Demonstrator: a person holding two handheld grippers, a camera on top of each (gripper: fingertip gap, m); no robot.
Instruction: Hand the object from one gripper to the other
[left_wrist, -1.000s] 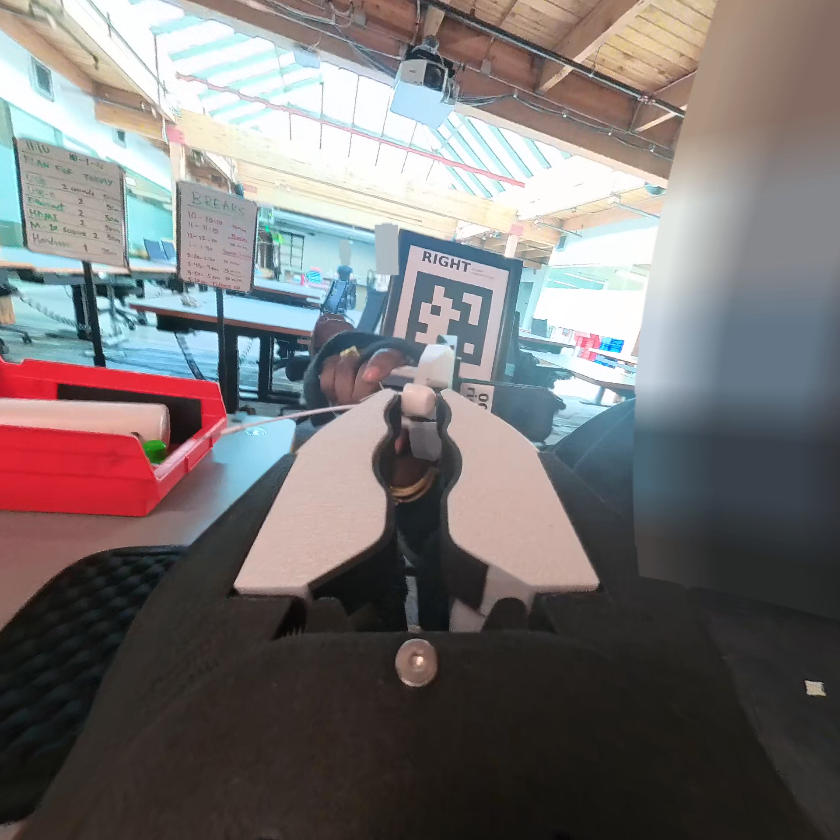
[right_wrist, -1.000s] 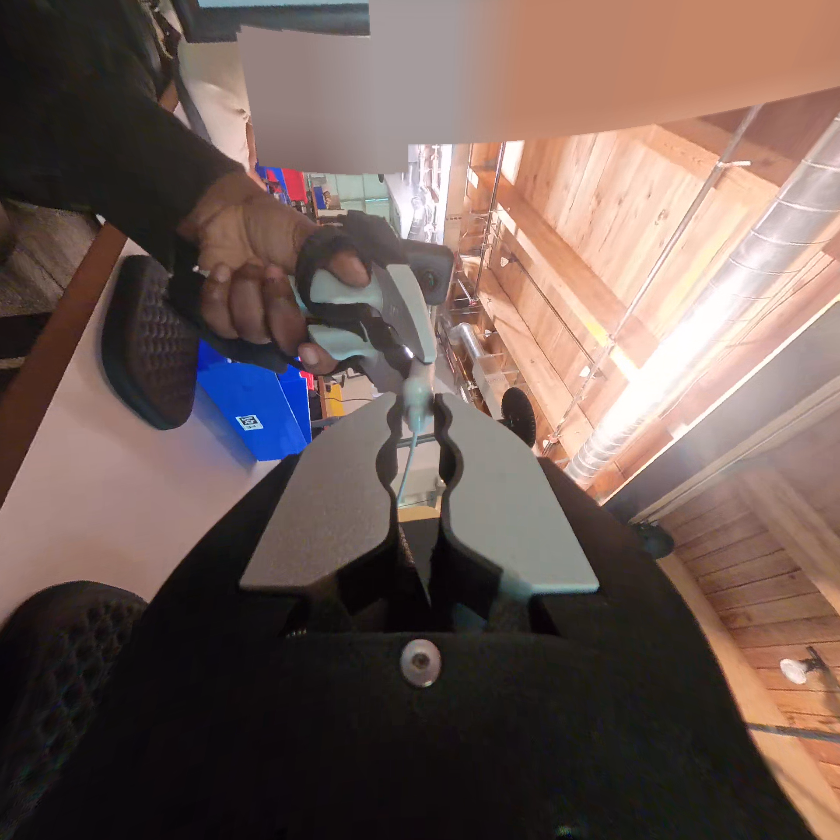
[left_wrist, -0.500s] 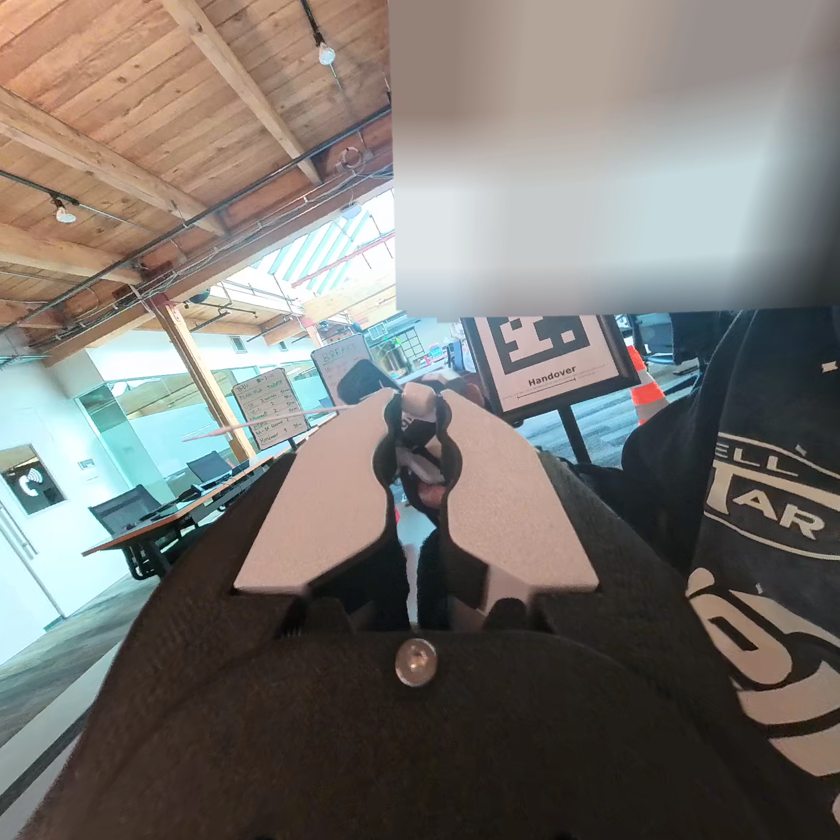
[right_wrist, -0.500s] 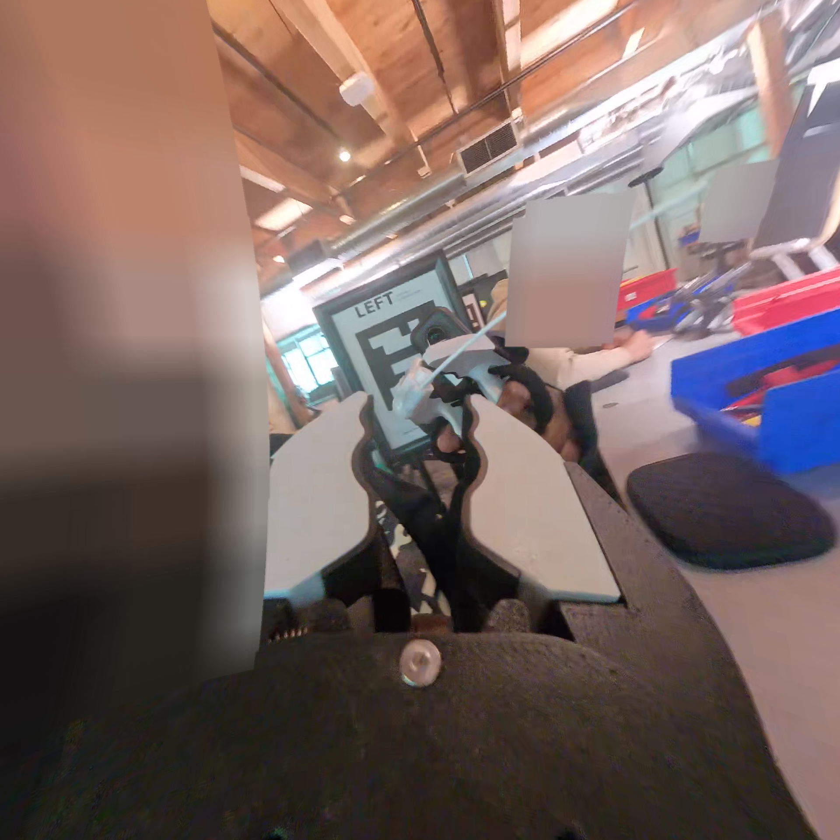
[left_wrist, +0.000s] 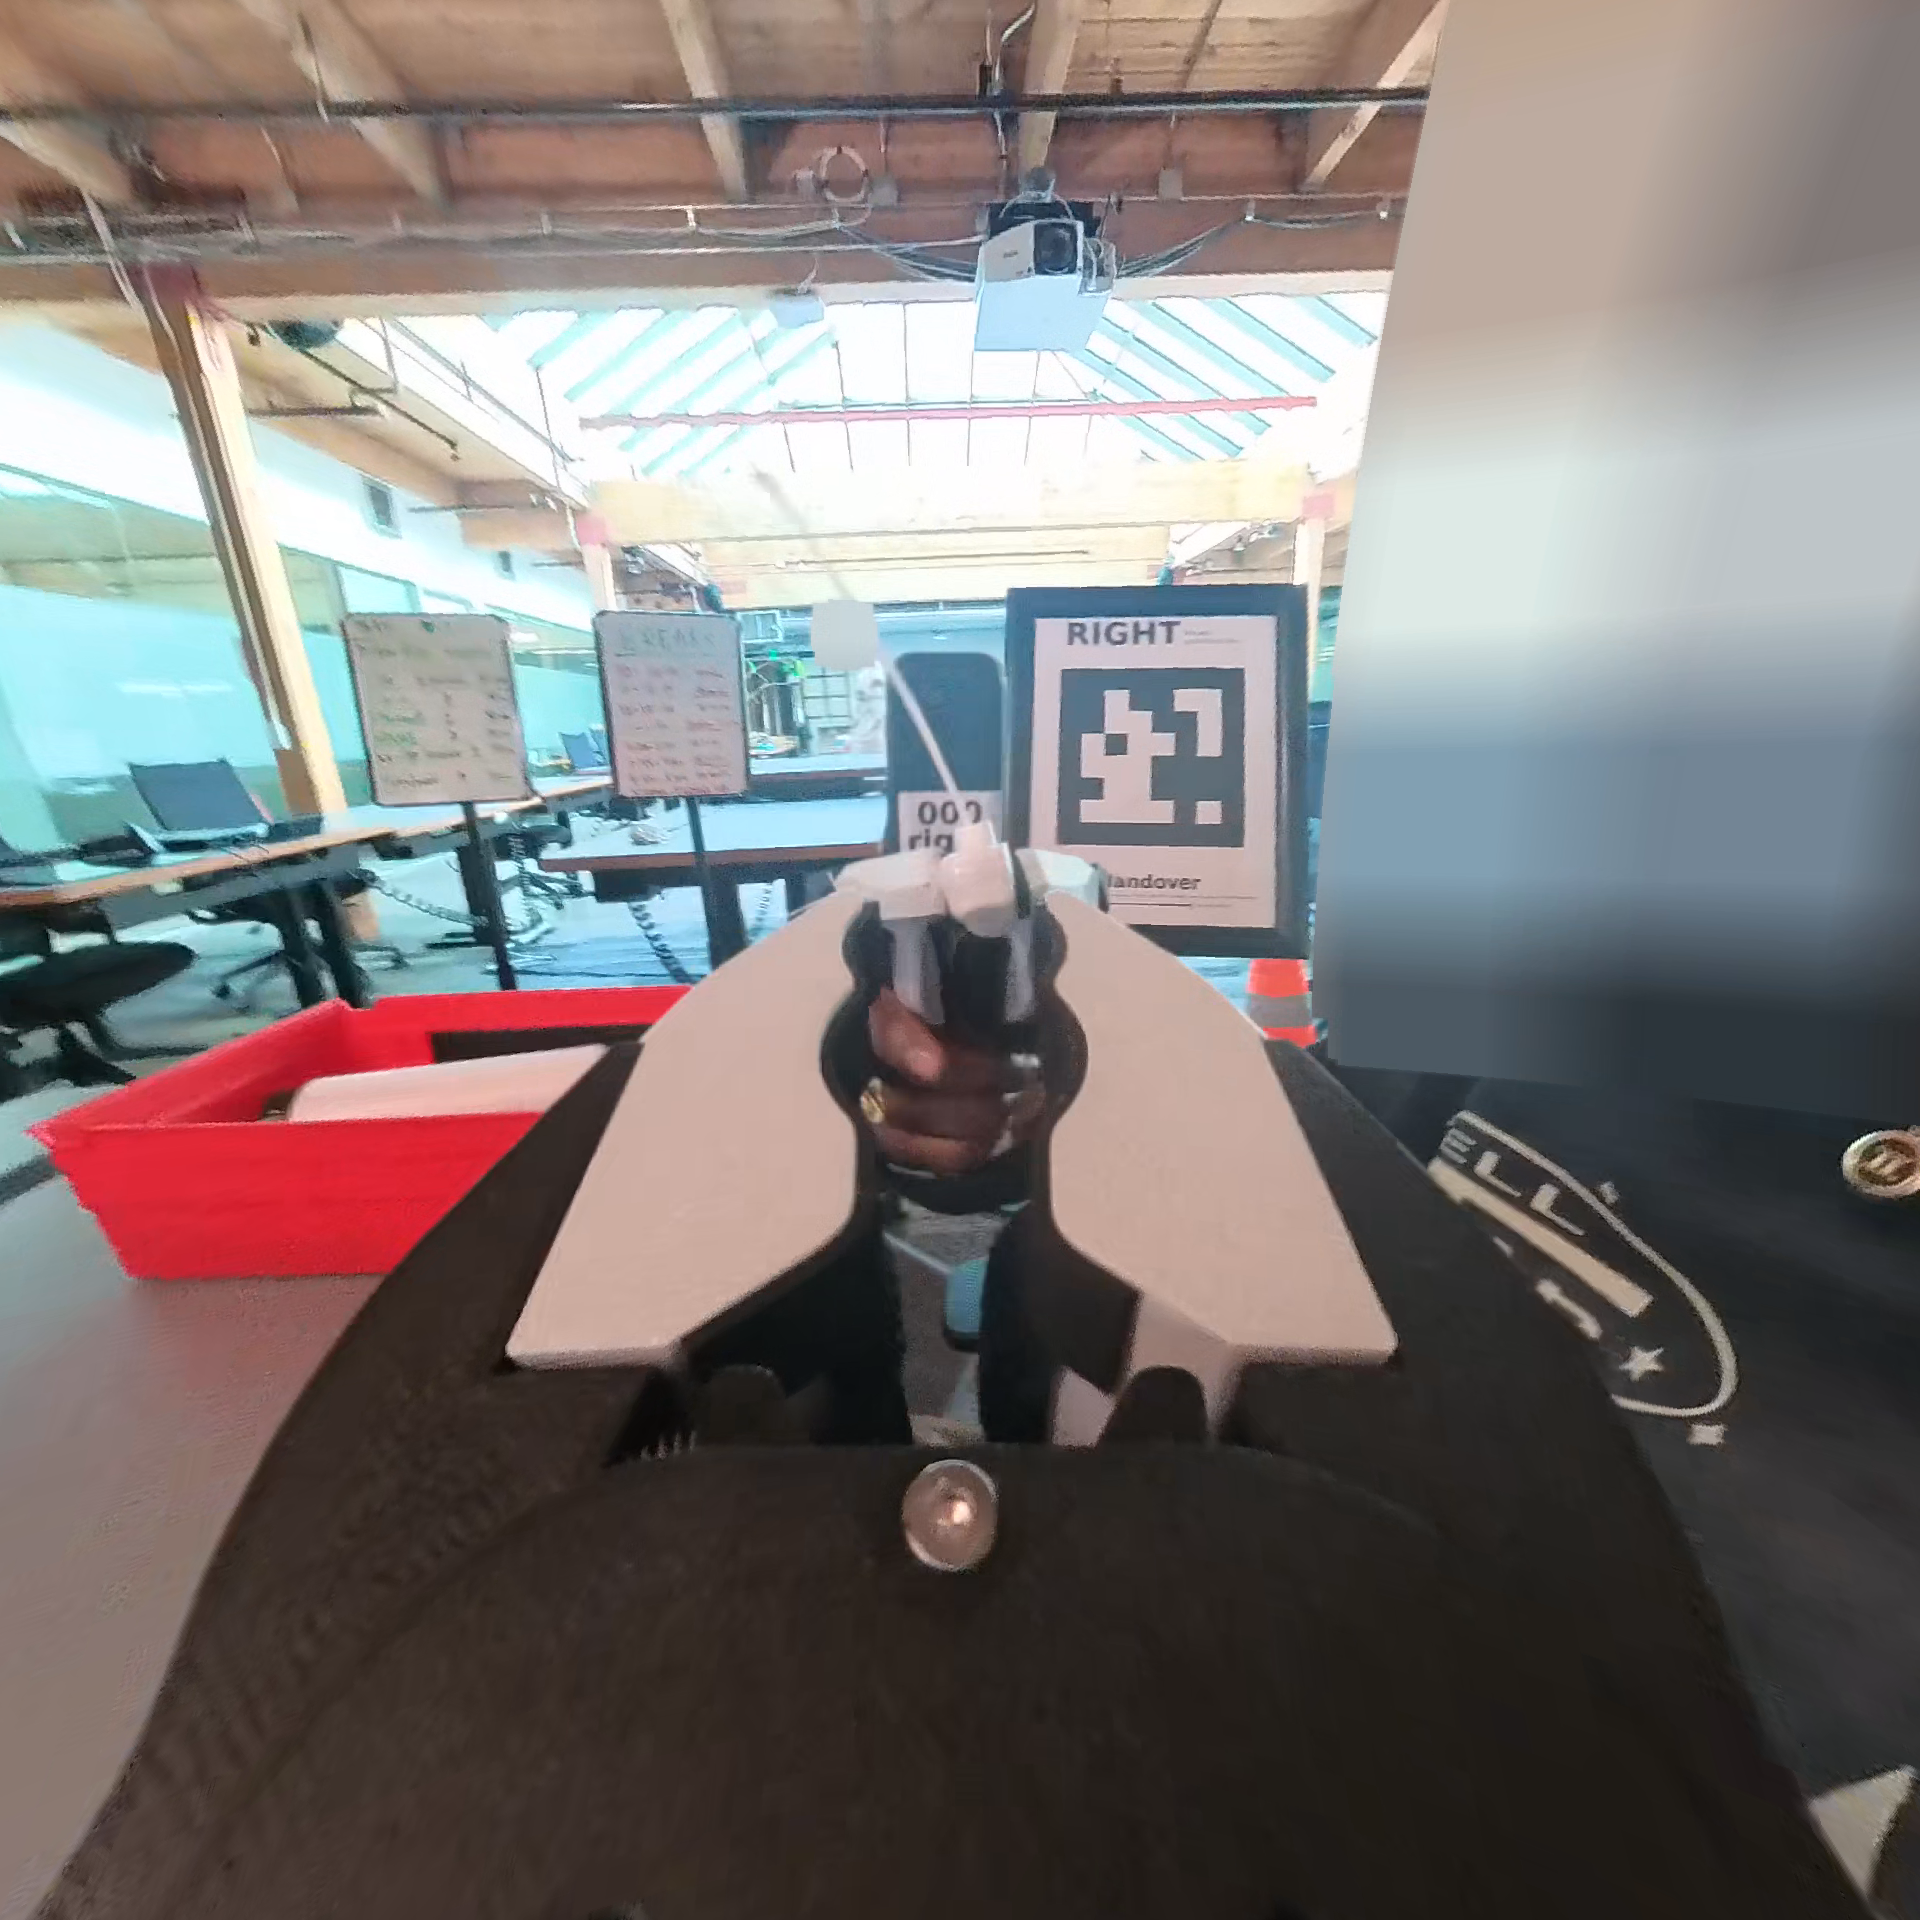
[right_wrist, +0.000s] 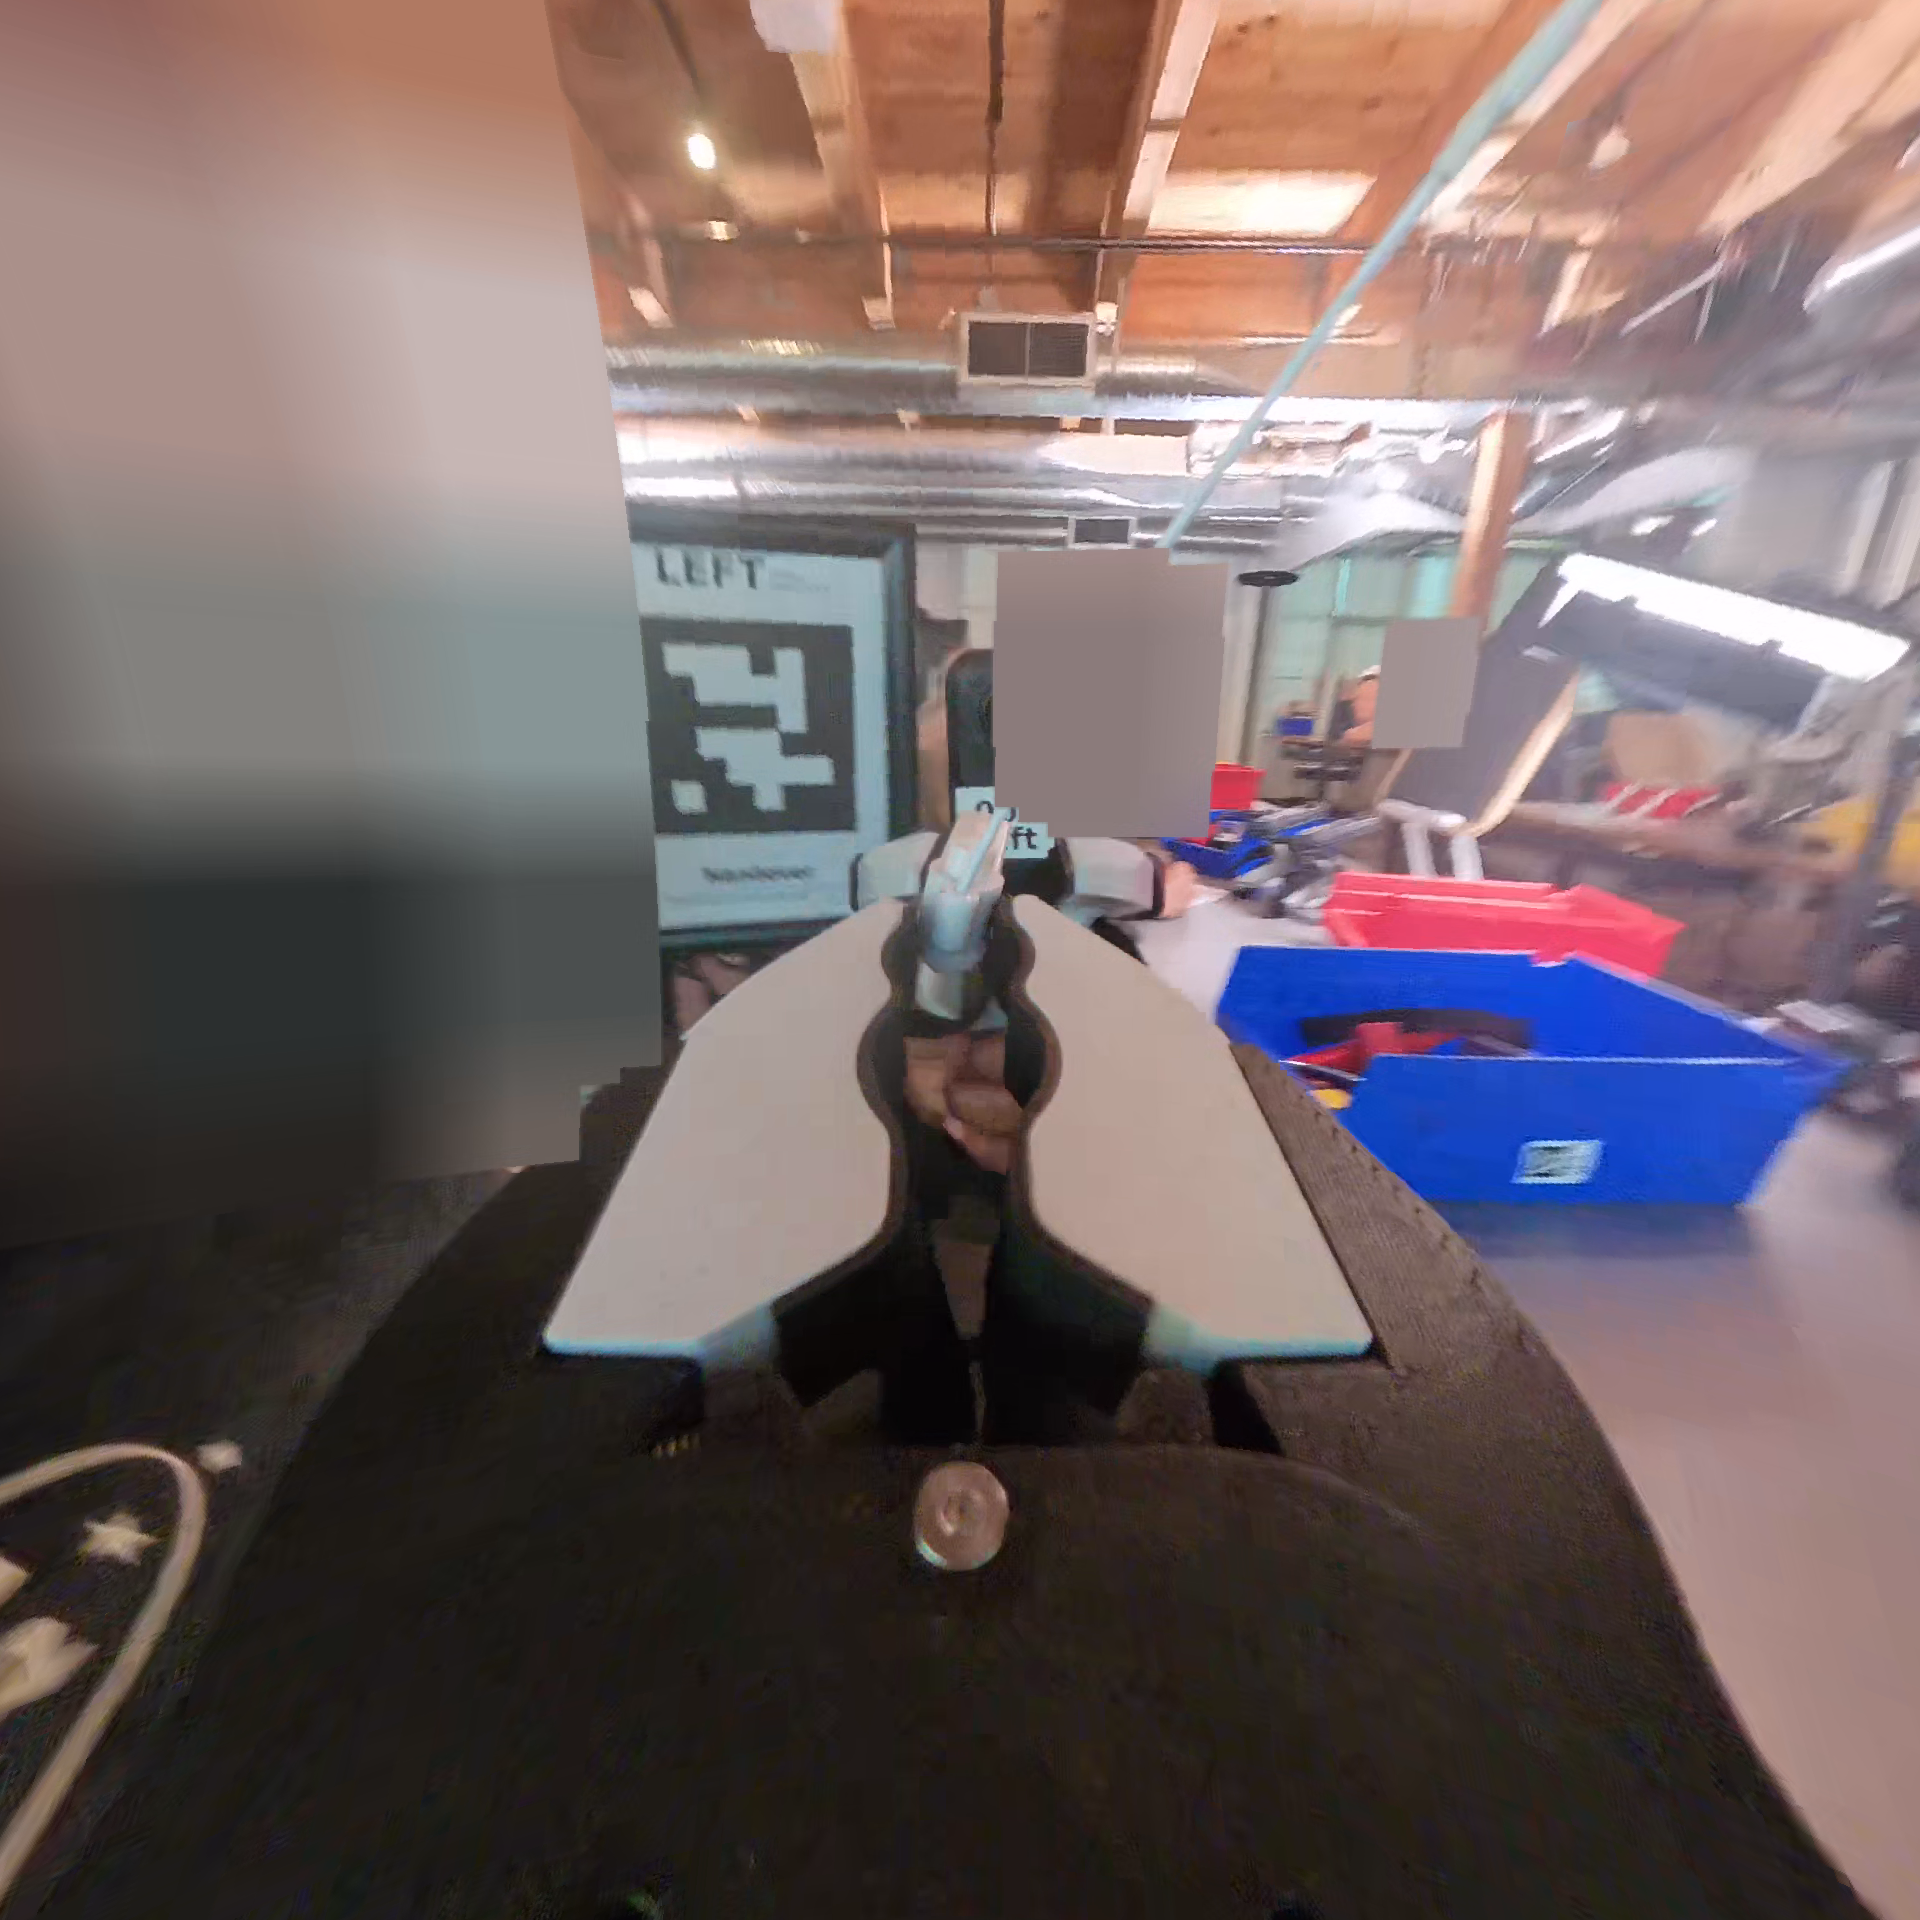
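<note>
Left gripper (left_wrist: 961, 904) beside red bin (left_wrist: 260, 1164)

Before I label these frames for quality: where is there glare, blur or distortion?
Left wrist view: skylight blown out, whiteboards soft, left gripper sharp, wide-angle bending at edges. Right wrist view: right side streaked with motion blur, blue bin fairly clear.

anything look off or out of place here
Nothing looks spilled or damaged. Only the long thin stick stands out: it juts up at a slant from where the left gripper and right gripper meet tip to tip.
</note>
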